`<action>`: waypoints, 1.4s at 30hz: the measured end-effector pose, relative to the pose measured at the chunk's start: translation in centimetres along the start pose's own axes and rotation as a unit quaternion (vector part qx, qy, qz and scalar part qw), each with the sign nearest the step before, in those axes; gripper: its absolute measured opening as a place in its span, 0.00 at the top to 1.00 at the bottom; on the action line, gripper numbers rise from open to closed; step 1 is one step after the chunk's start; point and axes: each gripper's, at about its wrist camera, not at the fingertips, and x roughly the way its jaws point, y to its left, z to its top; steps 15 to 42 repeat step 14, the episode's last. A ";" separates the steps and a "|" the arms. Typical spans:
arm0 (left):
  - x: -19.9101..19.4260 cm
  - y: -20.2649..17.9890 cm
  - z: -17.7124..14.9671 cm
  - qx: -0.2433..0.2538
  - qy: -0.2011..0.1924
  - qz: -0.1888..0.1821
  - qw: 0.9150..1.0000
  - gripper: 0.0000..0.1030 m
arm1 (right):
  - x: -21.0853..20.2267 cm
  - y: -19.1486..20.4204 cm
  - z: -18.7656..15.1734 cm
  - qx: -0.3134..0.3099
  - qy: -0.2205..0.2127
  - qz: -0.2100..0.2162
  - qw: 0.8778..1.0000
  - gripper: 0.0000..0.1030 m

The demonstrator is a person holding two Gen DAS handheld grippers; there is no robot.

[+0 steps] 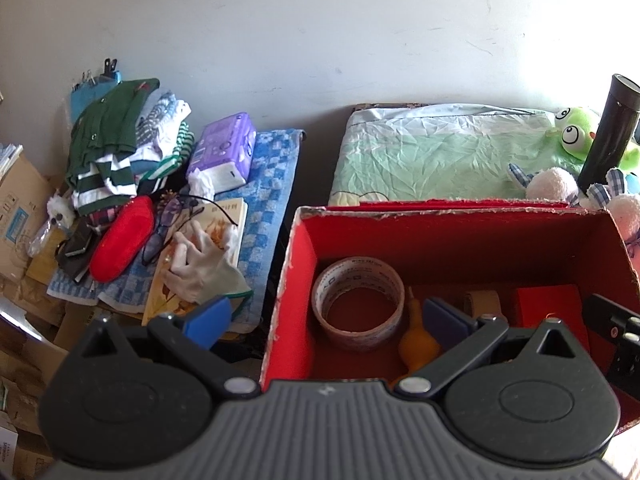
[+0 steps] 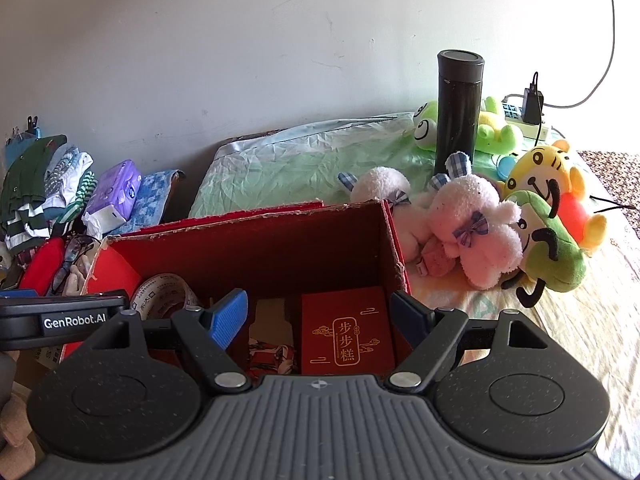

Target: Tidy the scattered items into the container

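Red cardboard box (image 1: 460,240), frayed rim, holds tape roll (image 1: 358,304) | L tongs (image 1: 328,320) apart | R tongs (image 2: 320,316) apart

Box (image 2: 394,240): red inside and out, worn whitish rim. In it: tape roll (image 1: 357,304) beige with grey print; packet (image 2: 347,334) dark red with gold characters; gourd (image 1: 416,344) orange. Towel (image 1: 268,184): blue-and-white check. Pack (image 1: 224,148): purple and white. Case (image 1: 122,238): red. Glove (image 1: 204,268): white. Flask (image 2: 458,108): black. Frog (image 1: 578,132): bright green, white eyes. Rabbit (image 2: 476,224): pink, blue gingham ears and bow. Tiger (image 2: 548,176): yellow with black stripes. Pads (image 2: 228,320): blue
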 end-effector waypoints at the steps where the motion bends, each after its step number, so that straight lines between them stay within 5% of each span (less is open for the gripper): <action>1: 0.0 0.0 0.0 0.000 -0.001 0.001 1.000 0.01 | 0.0 0.0 0.0 -0.001 0.000 0.001 1.000 0.22; 42: 0.1 0.2 0.0 -0.001 -0.009 0.004 1.000 0.01 | 0.0 0.2 0.0 -0.002 -0.002 0.005 1.000 0.22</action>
